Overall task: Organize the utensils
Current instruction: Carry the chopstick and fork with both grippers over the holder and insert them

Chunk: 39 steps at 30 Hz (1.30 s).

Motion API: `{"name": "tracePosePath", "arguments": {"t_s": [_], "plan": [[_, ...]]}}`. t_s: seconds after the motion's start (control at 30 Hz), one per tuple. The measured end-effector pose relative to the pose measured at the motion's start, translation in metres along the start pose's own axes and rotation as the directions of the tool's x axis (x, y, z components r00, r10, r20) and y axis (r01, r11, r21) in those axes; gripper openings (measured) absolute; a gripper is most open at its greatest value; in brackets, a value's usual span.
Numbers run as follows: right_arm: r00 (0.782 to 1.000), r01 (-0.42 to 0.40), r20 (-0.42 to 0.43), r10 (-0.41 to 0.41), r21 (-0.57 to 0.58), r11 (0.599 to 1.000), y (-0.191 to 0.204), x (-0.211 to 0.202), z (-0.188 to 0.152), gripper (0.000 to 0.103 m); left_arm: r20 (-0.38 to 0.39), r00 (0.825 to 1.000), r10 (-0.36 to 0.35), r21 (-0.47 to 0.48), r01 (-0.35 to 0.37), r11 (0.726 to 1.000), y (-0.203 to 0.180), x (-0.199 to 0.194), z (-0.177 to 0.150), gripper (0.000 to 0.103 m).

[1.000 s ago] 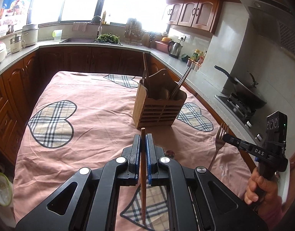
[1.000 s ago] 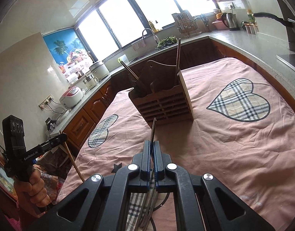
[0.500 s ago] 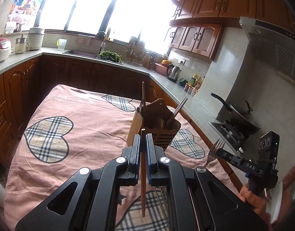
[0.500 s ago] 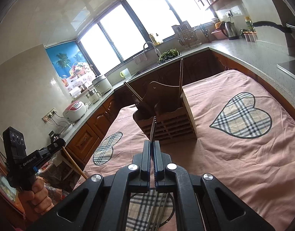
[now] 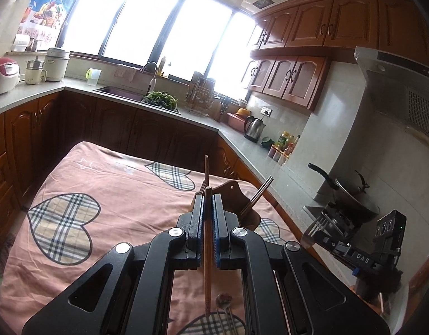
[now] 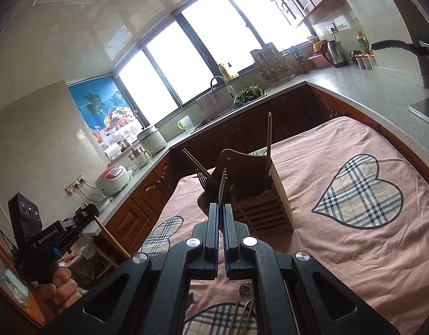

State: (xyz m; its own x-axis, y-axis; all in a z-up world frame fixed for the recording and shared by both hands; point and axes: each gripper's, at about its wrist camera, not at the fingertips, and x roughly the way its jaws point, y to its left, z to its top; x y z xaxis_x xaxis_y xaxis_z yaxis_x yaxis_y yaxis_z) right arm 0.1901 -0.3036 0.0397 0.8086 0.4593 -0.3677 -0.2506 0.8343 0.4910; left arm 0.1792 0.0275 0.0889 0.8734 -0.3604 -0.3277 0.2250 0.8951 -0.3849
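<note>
Left gripper (image 5: 208, 195) is clamped on a wooden chopstick (image 5: 207, 254), long axis running along the fingers, tip poking out forward toward the wooden utensil holder (image 6: 259, 195) on the pink tablecloth (image 6: 354, 251). Right gripper (image 6: 221, 208) is clamped on a metal fork (image 6: 222, 188), handle between the pads, tines forward and up, just in front of the holder. Chopsticks and a fork stand upright or leaning in the holder; a spoon (image 6: 245, 291) lies flat on the cloth below the grippers.

The left gripper (image 5: 208, 195) fills the lower centre, jaws clamped together. The right gripper (image 6: 221, 206) does likewise. A hand (image 6: 59, 289) grips the handle at lower left.
</note>
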Motion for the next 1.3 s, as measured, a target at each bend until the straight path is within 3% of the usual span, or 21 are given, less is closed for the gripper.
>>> {"name": "tracePosePath", "arguments": {"t_s": [0.43,0.7,0.9,1.07,1.3], "plan": [[0.992,-0.035,0.122,0.038,-0.032,0.999,0.014,0.015,0.062,0.003,0.125,0.991,-0.037,-0.030,0.041,0.999,-0.014,0.040,0.055,0.005],[0.979,-0.057,0.191,0.065,-0.045,0.997,0.007,0.040,0.098,0.002,0.206,0.979,0.006,-0.055,0.005,0.998,-0.011,0.086,0.076,0.005],[0.973,-0.072,0.219,0.077,-0.035,0.997,-0.010,0.069,0.104,0.003,0.190,0.981,0.043,-0.080,-0.028,0.996,0.005,0.129,0.060,0.005],[0.978,-0.067,0.197,0.069,-0.015,0.998,-0.032,0.094,0.086,0.003,0.184,0.981,0.065,-0.085,-0.050,0.995,0.016,0.152,0.037,0.005],[0.987,-0.053,0.154,0.047,0.035,0.998,-0.063,0.118,0.058,0.003,0.110,0.992,0.062,-0.052,-0.057,0.997,0.019,0.177,0.011,0.005]]}}
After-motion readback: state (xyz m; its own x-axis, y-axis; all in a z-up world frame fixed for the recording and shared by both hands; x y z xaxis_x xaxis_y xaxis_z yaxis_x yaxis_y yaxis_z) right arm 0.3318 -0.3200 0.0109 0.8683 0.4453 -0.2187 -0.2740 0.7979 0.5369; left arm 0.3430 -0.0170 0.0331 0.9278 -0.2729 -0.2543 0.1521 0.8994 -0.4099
